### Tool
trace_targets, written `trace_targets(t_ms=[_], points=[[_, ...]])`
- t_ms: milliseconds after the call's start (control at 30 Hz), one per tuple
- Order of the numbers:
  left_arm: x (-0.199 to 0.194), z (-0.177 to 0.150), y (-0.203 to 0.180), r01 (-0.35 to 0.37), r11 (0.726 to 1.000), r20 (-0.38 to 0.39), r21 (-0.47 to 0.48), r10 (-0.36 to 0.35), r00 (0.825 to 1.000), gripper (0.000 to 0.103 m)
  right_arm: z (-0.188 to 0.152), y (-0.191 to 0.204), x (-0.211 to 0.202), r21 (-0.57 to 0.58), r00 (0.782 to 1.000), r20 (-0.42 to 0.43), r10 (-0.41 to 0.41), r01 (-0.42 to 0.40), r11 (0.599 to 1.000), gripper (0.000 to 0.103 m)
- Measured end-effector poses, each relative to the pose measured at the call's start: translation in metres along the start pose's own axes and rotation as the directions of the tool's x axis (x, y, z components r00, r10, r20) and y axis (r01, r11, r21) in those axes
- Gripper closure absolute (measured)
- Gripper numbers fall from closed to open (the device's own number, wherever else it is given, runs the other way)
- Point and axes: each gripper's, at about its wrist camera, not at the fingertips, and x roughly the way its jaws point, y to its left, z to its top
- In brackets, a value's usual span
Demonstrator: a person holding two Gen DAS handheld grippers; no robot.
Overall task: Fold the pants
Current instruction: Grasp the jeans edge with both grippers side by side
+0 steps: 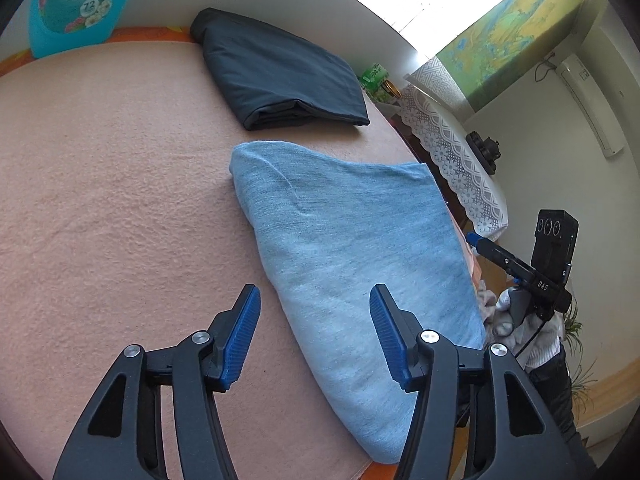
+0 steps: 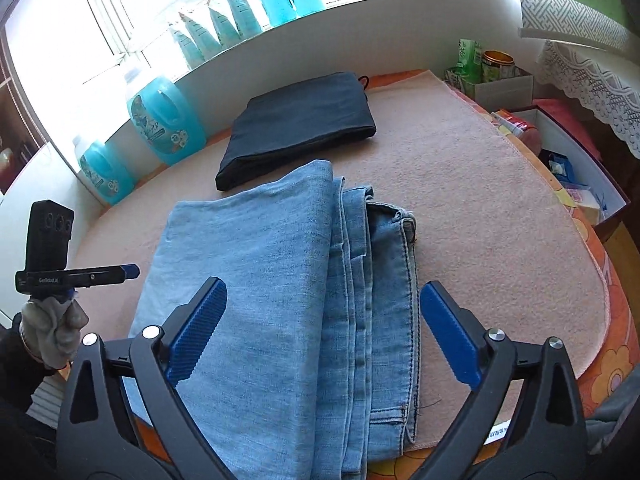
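Observation:
Light blue jeans [image 1: 352, 248] [image 2: 280, 280] lie folded in a stack of layers on the pink blanket [image 1: 100, 200] [image 2: 480, 220]. In the right wrist view the waistband and seams show along the stack's right side. My left gripper [image 1: 316, 332] hovers open above the near left edge of the jeans, pads clear of the cloth. My right gripper [image 2: 324, 328] stands wide open above the near end of the stack, holding nothing. Each gripper shows in the other's view, held by a gloved hand [image 2: 48, 320] off the blanket's side.
Dark folded pants [image 1: 280, 72] [image 2: 304, 120] lie behind the jeans near the white wall. Blue detergent bottles [image 2: 160, 124] [image 1: 80, 4] stand at the back left. Open boxes [image 2: 560, 160] and a lace-covered table [image 1: 452, 148] sit beyond the blanket's right edge.

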Motion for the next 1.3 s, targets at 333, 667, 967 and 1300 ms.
trace_targets(t_ms=[333, 667, 967, 1300], points=[[0.026, -0.005, 0.001, 0.005, 1.0, -0.041, -0.017, -0.006, 0.999, 0.047, 0.006, -0.021, 0.046, -0.059, 0.994, -0.109, -0.018, 0.011, 0.998, 0.002], [0.038, -0.005, -0.003, 0.018, 1.0, -0.018, -0.018, -0.018, 1.0, 0.047, -0.001, -0.029, 0.054, -0.044, 0.993, -0.105, 0.061, -0.066, 0.997, 0.004], [0.048, -0.003, -0.016, 0.002, 0.999, -0.036, 0.054, 0.0, 0.999, 0.046, -0.004, -0.022, 0.053, -0.005, 0.985, -0.113, 0.127, -0.128, 0.992, 0.045], [0.053, 0.001, -0.018, -0.009, 0.999, 0.004, 0.037, 0.009, 1.0, 0.07, 0.0, -0.002, 0.043, -0.066, 0.993, -0.102, 0.058, -0.065, 0.996, 0.071]])
